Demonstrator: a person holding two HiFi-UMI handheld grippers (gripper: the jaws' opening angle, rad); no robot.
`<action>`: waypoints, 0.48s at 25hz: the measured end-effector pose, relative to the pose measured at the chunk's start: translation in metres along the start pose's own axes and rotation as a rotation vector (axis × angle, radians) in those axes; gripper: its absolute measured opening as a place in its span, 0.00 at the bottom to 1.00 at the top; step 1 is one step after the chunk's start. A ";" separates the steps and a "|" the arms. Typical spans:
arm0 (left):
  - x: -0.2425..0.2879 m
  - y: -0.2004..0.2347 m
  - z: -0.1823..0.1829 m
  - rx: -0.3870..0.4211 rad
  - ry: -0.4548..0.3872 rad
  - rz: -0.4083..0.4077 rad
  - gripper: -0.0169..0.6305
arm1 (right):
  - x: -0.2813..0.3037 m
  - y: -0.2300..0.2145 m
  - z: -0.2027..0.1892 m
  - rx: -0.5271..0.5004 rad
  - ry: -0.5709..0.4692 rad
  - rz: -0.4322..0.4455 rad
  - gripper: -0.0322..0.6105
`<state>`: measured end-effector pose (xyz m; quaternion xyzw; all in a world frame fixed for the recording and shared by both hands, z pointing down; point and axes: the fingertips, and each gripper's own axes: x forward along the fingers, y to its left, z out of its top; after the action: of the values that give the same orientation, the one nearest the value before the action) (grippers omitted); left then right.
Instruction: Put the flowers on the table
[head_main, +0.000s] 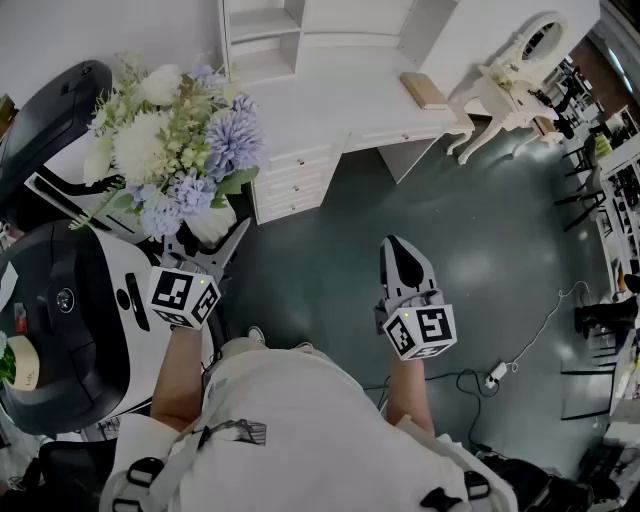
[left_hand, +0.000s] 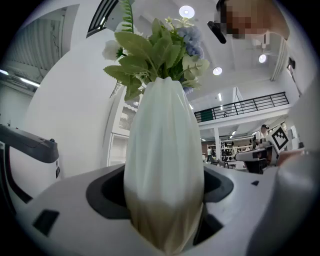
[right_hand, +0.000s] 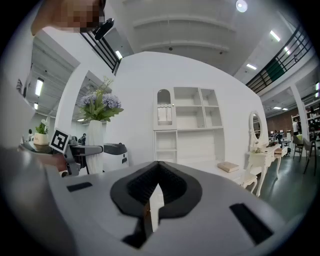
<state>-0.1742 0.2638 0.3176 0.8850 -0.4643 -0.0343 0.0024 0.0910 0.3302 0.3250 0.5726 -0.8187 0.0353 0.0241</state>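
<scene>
White ribbed vase (left_hand: 162, 165), lilac and cream flowers (head_main: 185, 140), teal floor (head_main: 330, 250)

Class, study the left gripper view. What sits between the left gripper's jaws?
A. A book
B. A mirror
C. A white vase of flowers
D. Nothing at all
C: the white vase fills the gap between the jaws of the left gripper, which close on its lower body, and the flowers rise from its top.
</scene>
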 end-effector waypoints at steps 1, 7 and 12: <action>0.000 0.000 0.000 -0.002 0.001 0.004 0.63 | 0.000 -0.001 0.001 0.002 0.001 0.000 0.06; 0.000 -0.003 0.002 -0.016 -0.004 0.018 0.63 | -0.004 -0.002 0.000 0.000 0.011 0.018 0.06; 0.003 -0.005 0.003 -0.018 -0.012 0.027 0.63 | -0.008 -0.011 -0.013 0.018 0.023 0.014 0.06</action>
<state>-0.1686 0.2647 0.3140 0.8783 -0.4760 -0.0436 0.0078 0.1036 0.3348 0.3378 0.5665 -0.8221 0.0495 0.0282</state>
